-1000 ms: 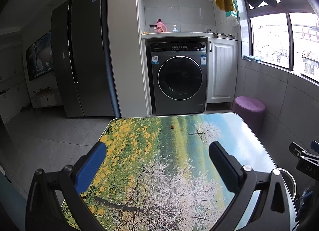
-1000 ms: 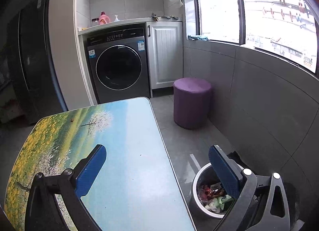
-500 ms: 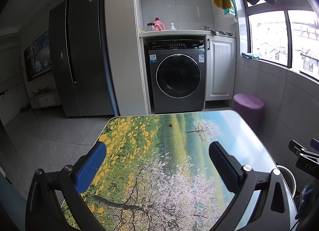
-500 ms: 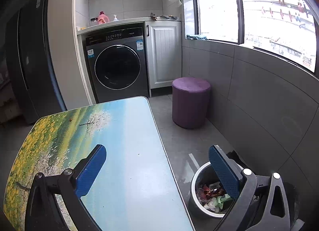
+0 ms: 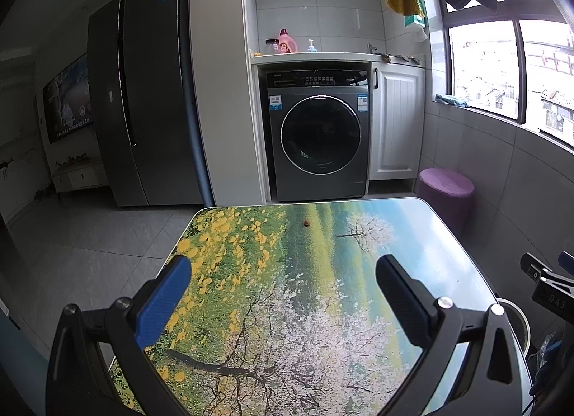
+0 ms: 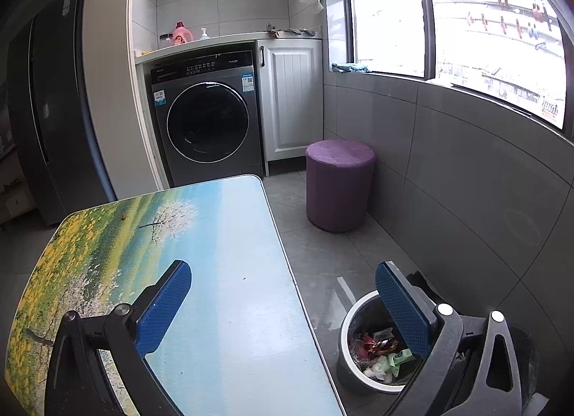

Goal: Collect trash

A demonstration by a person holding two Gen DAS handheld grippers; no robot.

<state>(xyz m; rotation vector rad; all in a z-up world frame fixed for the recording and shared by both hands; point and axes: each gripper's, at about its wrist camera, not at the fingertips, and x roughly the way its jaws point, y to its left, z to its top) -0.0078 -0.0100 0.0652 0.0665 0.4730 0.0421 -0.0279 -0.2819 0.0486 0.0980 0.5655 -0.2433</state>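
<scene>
A table (image 5: 323, 290) with a printed landscape top fills the lower part of both views. My left gripper (image 5: 283, 294) is open and empty above its near half. One small brown scrap (image 5: 306, 223) lies near the table's far edge; it also shows in the right wrist view (image 6: 124, 216). My right gripper (image 6: 283, 294) is open and empty over the table's right edge (image 6: 287, 265). A round trash bin (image 6: 349, 326) stands on the floor to the right of the table, holding several wrappers (image 6: 376, 348). Its rim shows in the left wrist view (image 5: 516, 312).
A purple stool (image 6: 339, 183) stands on the floor beyond the bin, by the tiled wall. A washing machine (image 5: 317, 143) and a white cabinet (image 5: 394, 129) are behind the table. A dark fridge (image 5: 143, 100) stands at the left. The right gripper's body (image 5: 552, 294) shows at the left view's right edge.
Both grippers have drifted slightly back and up, so a little more of the room shows. Both stay open and empty. The scrap has not moved.
</scene>
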